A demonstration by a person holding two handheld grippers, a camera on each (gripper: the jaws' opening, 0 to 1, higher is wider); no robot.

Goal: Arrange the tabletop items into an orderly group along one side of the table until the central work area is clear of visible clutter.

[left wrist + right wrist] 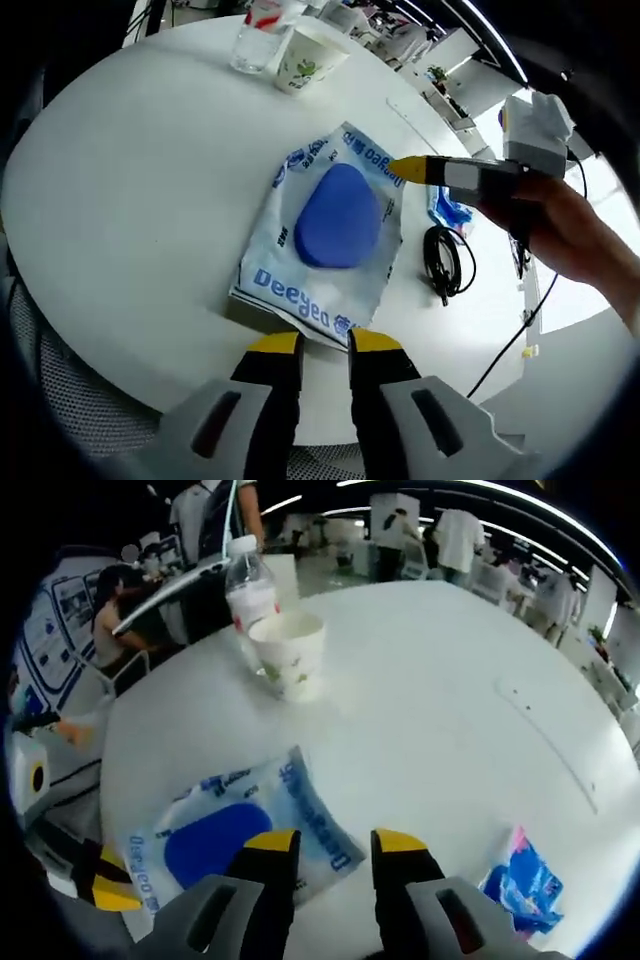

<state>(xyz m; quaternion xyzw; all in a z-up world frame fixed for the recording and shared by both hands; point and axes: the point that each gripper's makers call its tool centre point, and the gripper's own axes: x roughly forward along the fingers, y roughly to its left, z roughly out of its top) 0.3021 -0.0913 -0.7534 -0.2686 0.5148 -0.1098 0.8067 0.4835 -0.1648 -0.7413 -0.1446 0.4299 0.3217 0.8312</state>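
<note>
Soft plastic film, printed white and blue with a large blue oval, made up the tissue pack (335,235), which lay flat on the white table (140,200) just ahead of the left gripper (325,343), its near edge almost at the yellow tips. That gripper's jaws stood slightly apart with nothing between them. In the right gripper view the same pack was seen just ahead and to the left of the right gripper (335,842), whose jaws were likewise parted and empty; in the left gripper view its yellow tip hovered at the pack's far corner. The pack was judged light, compliant and somewhat slippery, likely to sag or crumple if lifted by one corner, so a pinch on a sealed edge at each end, one per gripper, seemed the surest hold. Farther ahead, well apart from the pack, a paper cup (291,656) stood upright touching or just beside a clear bottle (249,585); both were judged light and easily tipped. To the right of the pack lay a coiled black cable (447,262) and a small blue packet (525,888).
</note>
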